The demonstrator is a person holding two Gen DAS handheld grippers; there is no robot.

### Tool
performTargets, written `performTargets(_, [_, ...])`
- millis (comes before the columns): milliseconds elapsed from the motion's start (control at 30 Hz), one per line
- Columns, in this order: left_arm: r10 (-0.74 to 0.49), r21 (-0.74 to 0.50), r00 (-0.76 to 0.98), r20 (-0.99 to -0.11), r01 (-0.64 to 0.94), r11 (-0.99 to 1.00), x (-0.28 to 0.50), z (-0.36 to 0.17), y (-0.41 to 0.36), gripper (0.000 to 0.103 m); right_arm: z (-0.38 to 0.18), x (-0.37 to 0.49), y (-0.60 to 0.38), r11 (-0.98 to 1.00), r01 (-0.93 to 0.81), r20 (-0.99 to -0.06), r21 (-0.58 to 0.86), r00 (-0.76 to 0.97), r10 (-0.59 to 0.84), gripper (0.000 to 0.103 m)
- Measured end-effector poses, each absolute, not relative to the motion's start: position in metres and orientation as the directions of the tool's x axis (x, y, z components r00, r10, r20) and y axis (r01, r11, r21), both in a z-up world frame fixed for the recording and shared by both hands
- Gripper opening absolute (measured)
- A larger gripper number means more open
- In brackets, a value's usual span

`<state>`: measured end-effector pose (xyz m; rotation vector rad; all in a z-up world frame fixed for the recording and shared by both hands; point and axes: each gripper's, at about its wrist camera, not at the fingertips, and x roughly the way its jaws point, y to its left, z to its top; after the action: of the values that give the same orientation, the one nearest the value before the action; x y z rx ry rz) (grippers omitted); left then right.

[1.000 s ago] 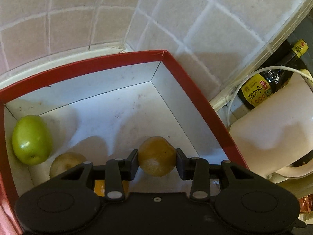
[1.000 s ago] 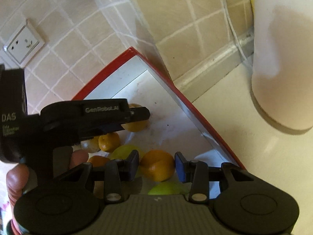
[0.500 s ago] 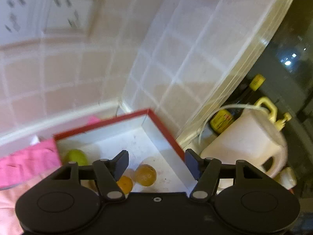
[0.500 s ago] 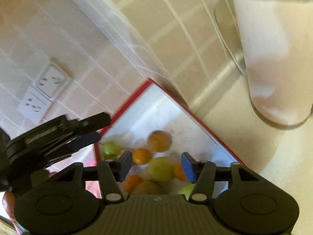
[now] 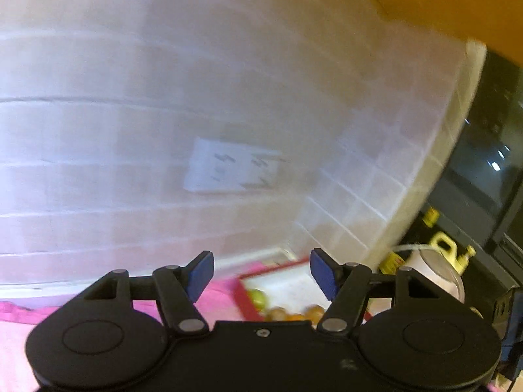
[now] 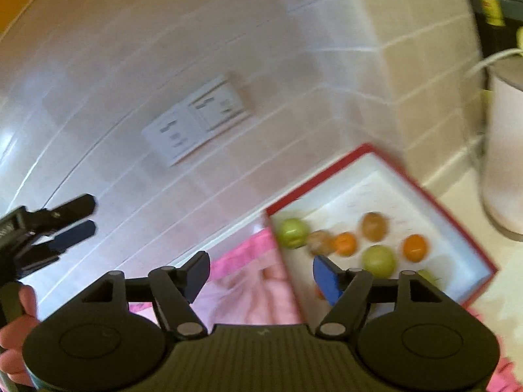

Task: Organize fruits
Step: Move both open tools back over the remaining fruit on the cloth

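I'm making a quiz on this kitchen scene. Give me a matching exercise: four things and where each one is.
1. fruits
2. socket
3. pink cloth
4. white jug

a. on the tiled wall
b. left of the box
c. right of the box
d. in the red box

Pairs: 1-d, 2-a, 3-b, 4-c

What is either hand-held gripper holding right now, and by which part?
Nothing. The left hand-held gripper and right hand-held gripper are both empty, jaws opening; the fruits lie in the red box.

Both tongs (image 5: 261,276) (image 6: 261,277) empty — jaws opening.
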<state>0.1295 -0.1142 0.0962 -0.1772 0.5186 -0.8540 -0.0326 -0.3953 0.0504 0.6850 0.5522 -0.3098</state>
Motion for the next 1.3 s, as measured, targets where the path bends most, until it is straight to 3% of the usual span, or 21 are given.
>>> performTargets(233, [-0.656,-0.354,0.668,-0.352,0.554,0.754,0.129,0.097,-0.006,0.079,0.067,0.010,-0.323,0.824,0.334,-0.570,0.457,0.821,-0.017,0.090])
performTargets(533, [-0.579,-0.413,0.701,-0.416,0.422,0.807,0.157,0.063,0.070,0.079,0.057,0.061,-0.239,0.897,0.216,-0.621,0.386,0.780,0.079,0.091])
performTargets(767, [-0.607,-0.428,0.622,-0.493,0.434,0.793,0.178,0.016,0.079,0.079,0.027,0.102,-0.211,0.929,0.211,-0.692,0.304,0.719,0.064,0.090])
performTargets(1033, [-0.622,-0.426,0.494,-0.607,0.458,0.780,0.177,-0.059,0.073,0.079,-0.017,0.164,-0.241,0.904,0.267,-0.739,0.334,0.669,0.076,0.076])
performTargets(1300, [-0.607,-0.380,0.466,-0.643,0.494,0.782,0.187,-0.082,0.057,0.079,-0.060,0.211,-0.238,0.897,0.255,-0.781,0.360,0.609,0.140,0.071])
